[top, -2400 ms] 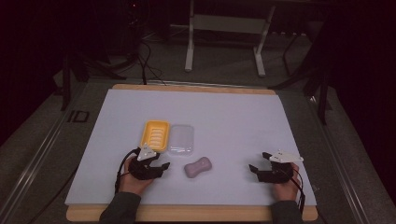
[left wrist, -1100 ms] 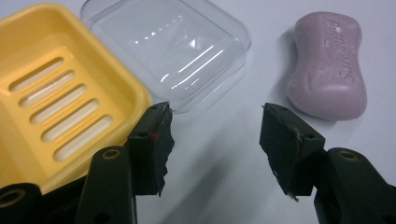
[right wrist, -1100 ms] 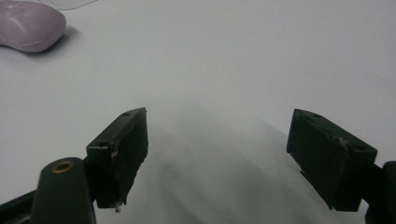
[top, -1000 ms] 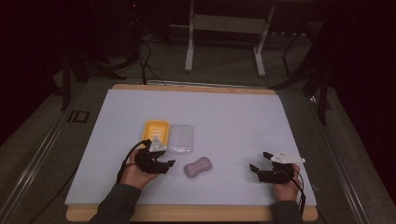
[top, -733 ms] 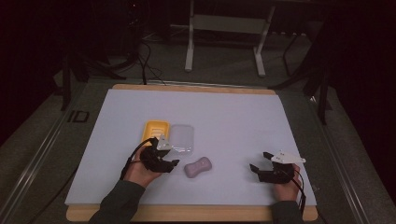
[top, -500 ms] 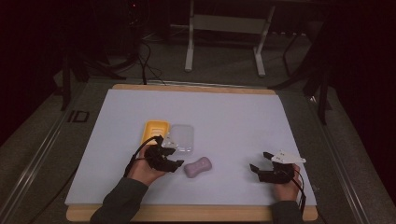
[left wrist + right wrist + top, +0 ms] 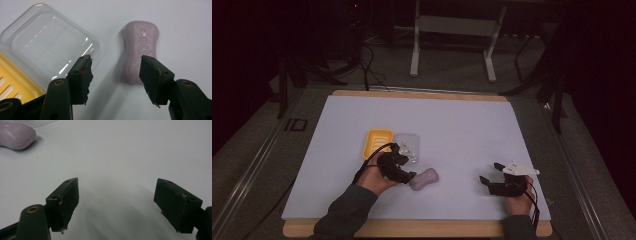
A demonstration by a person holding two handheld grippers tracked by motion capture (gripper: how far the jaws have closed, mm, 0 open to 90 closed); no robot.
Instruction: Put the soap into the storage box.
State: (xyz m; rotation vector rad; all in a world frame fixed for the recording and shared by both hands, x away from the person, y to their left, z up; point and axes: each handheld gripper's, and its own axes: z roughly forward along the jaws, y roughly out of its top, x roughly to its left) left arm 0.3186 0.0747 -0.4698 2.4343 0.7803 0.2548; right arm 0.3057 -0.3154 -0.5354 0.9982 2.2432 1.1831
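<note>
Soap bar (image 7: 424, 179) right of left claw (image 7: 408, 169), lid (image 7: 407, 145) behind, tray (image 7: 377, 143) beside lid

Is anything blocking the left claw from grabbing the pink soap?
Nothing visible. The left claw hangs open just above the pink soap bar, and the clear lid lies off to one side, apart from the soap.

Dim, dark surroundings; close views brighter, soft shadows, slight blur
</note>
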